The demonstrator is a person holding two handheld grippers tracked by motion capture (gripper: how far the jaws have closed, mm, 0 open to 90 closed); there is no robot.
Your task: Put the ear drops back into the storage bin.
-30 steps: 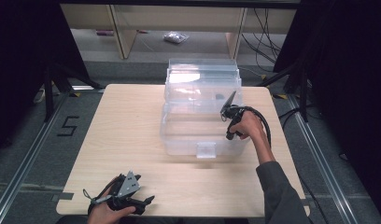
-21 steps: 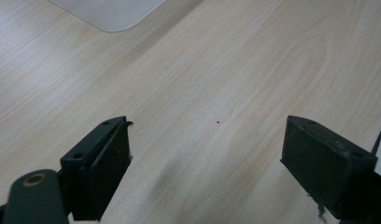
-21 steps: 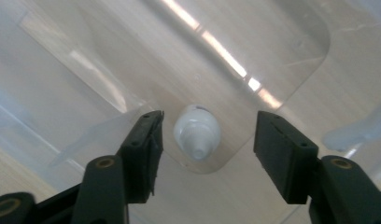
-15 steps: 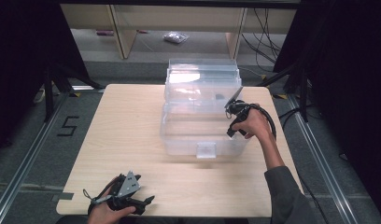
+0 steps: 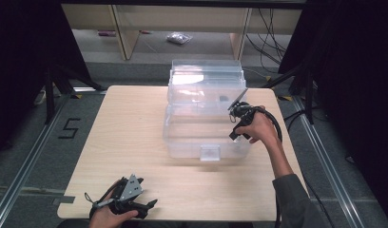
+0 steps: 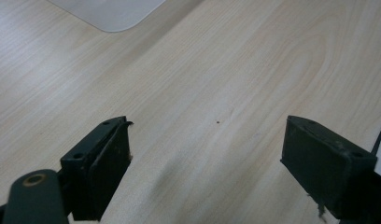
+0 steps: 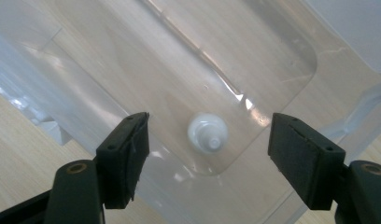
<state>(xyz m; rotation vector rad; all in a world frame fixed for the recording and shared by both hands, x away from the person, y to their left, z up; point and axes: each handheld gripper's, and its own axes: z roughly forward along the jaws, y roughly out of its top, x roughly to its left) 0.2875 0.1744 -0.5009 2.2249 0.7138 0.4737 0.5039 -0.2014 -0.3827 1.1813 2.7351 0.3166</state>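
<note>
A clear plastic box (image 5: 201, 137) with its lid raised at the back stands on the wooden table (image 5: 130, 123). My right gripper (image 5: 236, 133) hangs over the box's right side and points down into it. Its jaws have just been opening and now stand open (image 7: 208, 142). Below them a small white capped thing (image 7: 207, 130) stands on the box floor (image 7: 235, 51), touching neither pad. My left gripper (image 5: 147, 208) rests at the table's front left, open (image 6: 207, 154) over bare wood with nothing between its fingers.
A corner of the box (image 6: 114, 11) lies ahead of the left gripper. Behind the table are a low shelf, a plastic bag (image 5: 179, 38) on the floor and cables at the right. A "5" (image 5: 68, 128) is marked on the floor at the left.
The right hand has lifted a little over the box's right side. The left hand and its gripper have stayed where they were.
</note>
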